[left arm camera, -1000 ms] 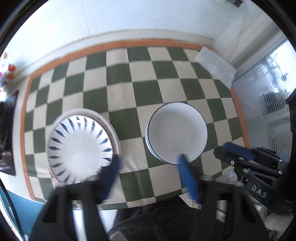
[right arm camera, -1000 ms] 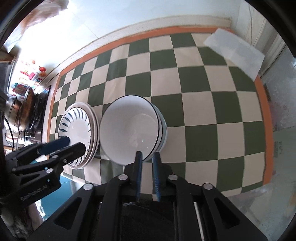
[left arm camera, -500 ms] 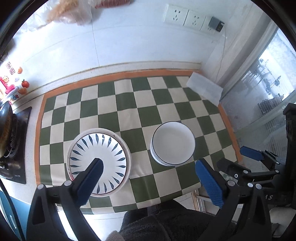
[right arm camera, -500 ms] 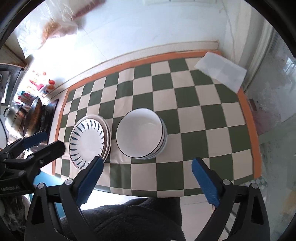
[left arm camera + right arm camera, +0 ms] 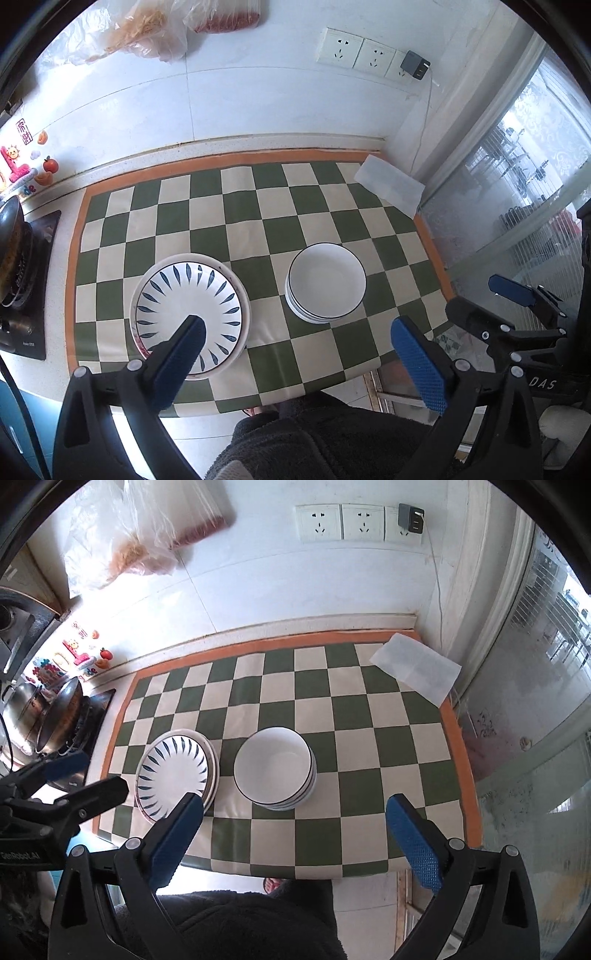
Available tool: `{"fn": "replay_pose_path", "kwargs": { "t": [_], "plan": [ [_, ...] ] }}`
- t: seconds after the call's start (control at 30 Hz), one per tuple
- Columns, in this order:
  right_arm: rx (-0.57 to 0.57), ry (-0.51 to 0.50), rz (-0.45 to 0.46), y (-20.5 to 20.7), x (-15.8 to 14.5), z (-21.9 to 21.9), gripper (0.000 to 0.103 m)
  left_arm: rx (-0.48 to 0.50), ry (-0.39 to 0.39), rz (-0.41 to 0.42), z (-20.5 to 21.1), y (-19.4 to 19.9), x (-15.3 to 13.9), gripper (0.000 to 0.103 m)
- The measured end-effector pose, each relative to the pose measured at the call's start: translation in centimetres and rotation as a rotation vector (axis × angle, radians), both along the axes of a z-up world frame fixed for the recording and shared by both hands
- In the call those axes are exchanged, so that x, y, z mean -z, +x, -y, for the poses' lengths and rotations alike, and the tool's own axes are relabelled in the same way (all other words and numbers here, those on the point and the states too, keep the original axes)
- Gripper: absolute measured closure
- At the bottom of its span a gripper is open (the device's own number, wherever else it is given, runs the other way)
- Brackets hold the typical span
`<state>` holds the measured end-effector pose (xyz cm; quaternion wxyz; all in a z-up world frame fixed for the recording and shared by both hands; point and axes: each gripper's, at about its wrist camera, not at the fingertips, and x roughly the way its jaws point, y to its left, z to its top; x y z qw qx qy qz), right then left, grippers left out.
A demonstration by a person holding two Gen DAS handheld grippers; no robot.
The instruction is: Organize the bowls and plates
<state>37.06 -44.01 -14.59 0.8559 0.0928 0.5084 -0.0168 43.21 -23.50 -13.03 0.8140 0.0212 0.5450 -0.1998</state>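
Plates [image 5: 188, 308] stacked, bowls [image 5: 327, 282] nested beside them on the bench [image 5: 258, 206]; left gripper [image 5: 295, 360] and right gripper [image 5: 295, 834] fingers spread wide, grasping nothing; task apparently complete.

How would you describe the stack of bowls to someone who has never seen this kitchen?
Find the green-and-cream checkered mat on the counter. Two piles sit near its front edge; the stack of bowls is the right one. It is plain white with a thin dark rim, unlike the leaf-patterned plates.

Countertop [image 5: 55, 384] carries a green-checked mat [image 5: 251, 214]; plate stack [image 5: 188, 310] at seven o'clock; bowl stack [image 5: 327, 282] at five; folded white sheet [image 5: 389, 184] at two.
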Motion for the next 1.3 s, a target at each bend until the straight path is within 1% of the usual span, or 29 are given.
{"fn": "replay_pose_path", "kwargs": {
  "t": [0.07, 0.17, 0.27, 0.3, 0.37, 0.47, 0.53, 0.6, 0.7, 0.83, 0.93, 1.0, 1.07, 1.1, 1.13, 1.17, 1.2, 1.23, 1.3],
  "plan": [
    [0.003, 0.012, 0.001, 0.1, 0.0, 0.2, 0.002, -0.003, -0.012, -0.016, 0.0, 0.3, 0.5, 0.0],
    [-0.023, 0.062, 0.005, 0.8, 0.9, 0.5, 0.002, -0.002, -0.074, -0.093, 0.1, 1.9, 2.7, 0.001],
    [-0.037, 0.135, 0.0, 2.2, 3.1, 0.9, 0.002, -0.032, -0.083, -0.142, 0.4, 3.7, 5.4, 0.001],
    [-0.034, 0.171, -0.016, 3.0, 4.5, 1.4, 0.002, -0.044, -0.083, -0.177, 0.5, 4.8, 7.0, 0.001],
    [-0.016, 0.219, -0.056, 4.3, 7.1, 2.0, 0.002, -0.057, -0.093, -0.234, 0.7, 6.1, 9.1, 0.002],
    [0.02, 0.278, -0.111, 6.2, 10.9, 3.0, 0.002, -0.075, -0.144, -0.357, 1.0, 8.1, 12.5, 0.002],
    [0.059, 0.339, -0.159, 7.6, 14.0, 4.1, 0.002, -0.076, -0.167, -0.427, 1.6, 9.2, 14.6, 0.002],
    [0.09, 0.399, -0.195, 8.5, 16.5, 4.9, 0.002, -0.077, -0.179, -0.468, 2.2, 10.0, 16.0, 0.002],
    [0.116, 0.444, -0.242, 9.6, 19.4, 5.8, 0.002, -0.078, -0.189, -0.536, 3.1, 11.2, 18.3, 0.002],
    [0.136, 0.496, -0.29, 10.9, 22.4, 6.5, 0.003, -0.084, -0.207, -0.616, 4.0, 12.3, 20.7, 0.002],
    [0.136, 0.522, -0.318, 11.6, 24.1, 6.6, 0.004, -0.086, -0.211, -0.655, 4.5, 12.9, 22.2, 0.002],
    [0.135, 0.551, -0.337, 12.1, 25.1, 6.5, 0.006, -0.095, -0.208, -0.674, 4.5, 13.2, 23.1, 0.002],
    [0.129, 0.565, -0.354, 12.4, 25.9, 6.3, 0.015, -0.101, -0.223, -0.692, 4.5, 13.3, 23.8, 0.005],
    [0.127, 0.585, -0.362, 12.7, 26.5, 6.2, 0.018, -0.103, -0.233, -0.695, 4.4, 13.4, 24.1, 0.011],
    [0.122, 0.609, -0.371, 12.9, 27.1, 6.0, 0.026, -0.101, -0.241, -0.697, 4.4, 13.3, 24.4, 0.018],
    [0.119, 0.625, -0.382, 13.1, 27.6, 5.8, 0.036, -0.096, -0.245, -0.705, 4.5, 13.2, 24.6, 0.022],
    [0.115, 0.639, -0.394, 13.3, 28.1, 5.6, 0.039, -0.091, -0.255, -0.712, 4.6, 13.2, 24.9, 0.028],
    [0.109, 0.651, -0.402, 13.4, 28.5, 5.4, 0.042, -0.085, -0.27, -0.721, 4.7, 13.1, 25.1, 0.031],
    [0.105, 0.648, -0.414, 13.7, 29.3, 5.0, 0.043, -0.094, -0.279, -0.717, 4.6, 13.1, 25.3, 0.03]
  ]
}}
